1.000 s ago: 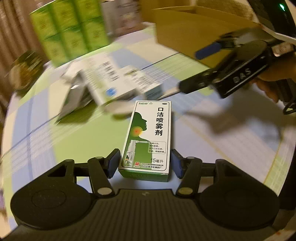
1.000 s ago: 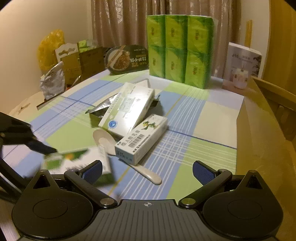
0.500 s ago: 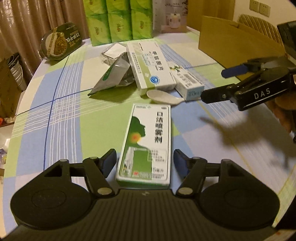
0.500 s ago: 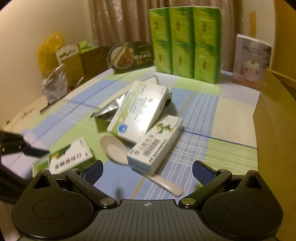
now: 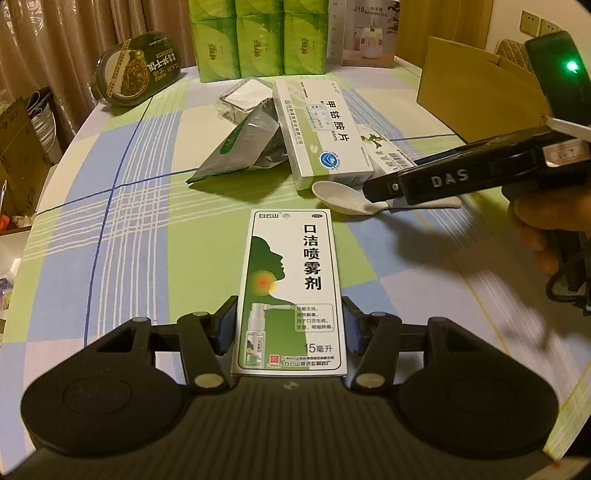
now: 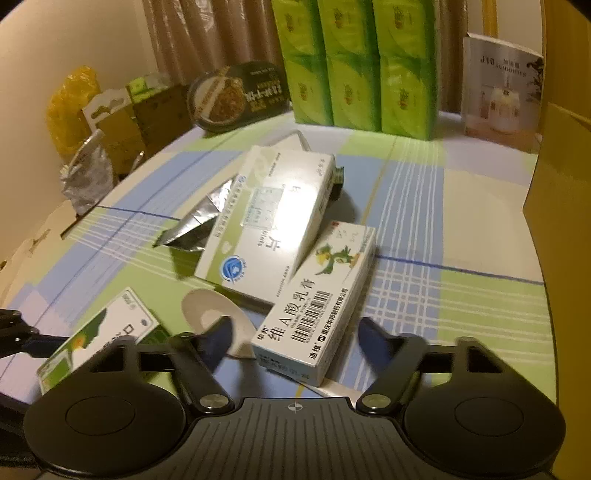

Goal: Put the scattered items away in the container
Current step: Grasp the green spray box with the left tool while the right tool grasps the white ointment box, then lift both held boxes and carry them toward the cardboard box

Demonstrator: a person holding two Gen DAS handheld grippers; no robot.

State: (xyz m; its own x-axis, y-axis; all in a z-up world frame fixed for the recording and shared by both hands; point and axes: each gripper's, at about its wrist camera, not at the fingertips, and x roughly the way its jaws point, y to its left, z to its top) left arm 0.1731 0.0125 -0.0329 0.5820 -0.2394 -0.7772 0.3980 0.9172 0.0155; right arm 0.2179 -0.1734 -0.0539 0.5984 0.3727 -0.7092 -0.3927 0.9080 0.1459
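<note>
Cardboard spray box (image 5: 290, 291) lies flat, long axis pointing far, pinched between left fingers (image 5: 225, 328); right fingers (image 6: 218, 341) straddle ointment carton (image 6: 317, 302), spread.

Green tissue packs (image 5: 258, 37), a noodle bowl (image 5: 138, 66), perhaps a humidifier box (image 5: 364, 33).

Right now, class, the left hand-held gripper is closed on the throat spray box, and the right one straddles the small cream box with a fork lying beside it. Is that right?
Not quite. The left wrist view shows a white spoon, not a fork, beside the small cream box. The rest holds: the left hand-held gripper grips the throat spray box, and the right hand-held gripper straddles the cream box.
</note>
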